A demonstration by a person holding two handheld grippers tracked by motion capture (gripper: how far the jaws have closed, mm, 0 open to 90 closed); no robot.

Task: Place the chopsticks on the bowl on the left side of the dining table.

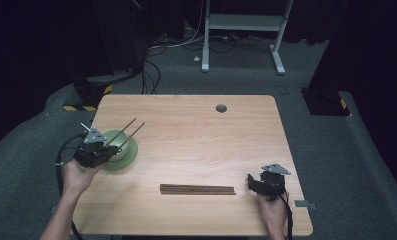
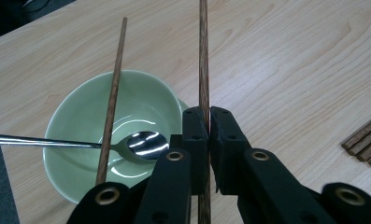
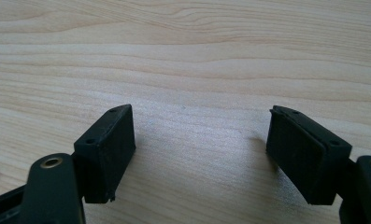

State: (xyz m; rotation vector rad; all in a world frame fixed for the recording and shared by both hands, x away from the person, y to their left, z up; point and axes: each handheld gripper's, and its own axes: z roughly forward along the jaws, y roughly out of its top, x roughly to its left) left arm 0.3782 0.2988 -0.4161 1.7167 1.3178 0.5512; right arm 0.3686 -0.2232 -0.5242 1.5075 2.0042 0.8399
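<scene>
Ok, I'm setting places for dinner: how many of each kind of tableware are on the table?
Chopsticks: 6, counting 4 visible in the pile
Bowl: 1
Saucer: 1
Spoon: 1
Total: 9

the spoon (image 2: 80, 143) handle and clamped chopstick (image 2: 203, 70) run off frame

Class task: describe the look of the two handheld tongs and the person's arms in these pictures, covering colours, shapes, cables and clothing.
Both tongs, left and right, are black, each topped by a grey three-cornered plate. Their jaws are blocky black pads on arms with brass-coloured rivets. A black cable loops from the left one; another trails from the right. The forearms are bare, with no sleeves visible.
</scene>
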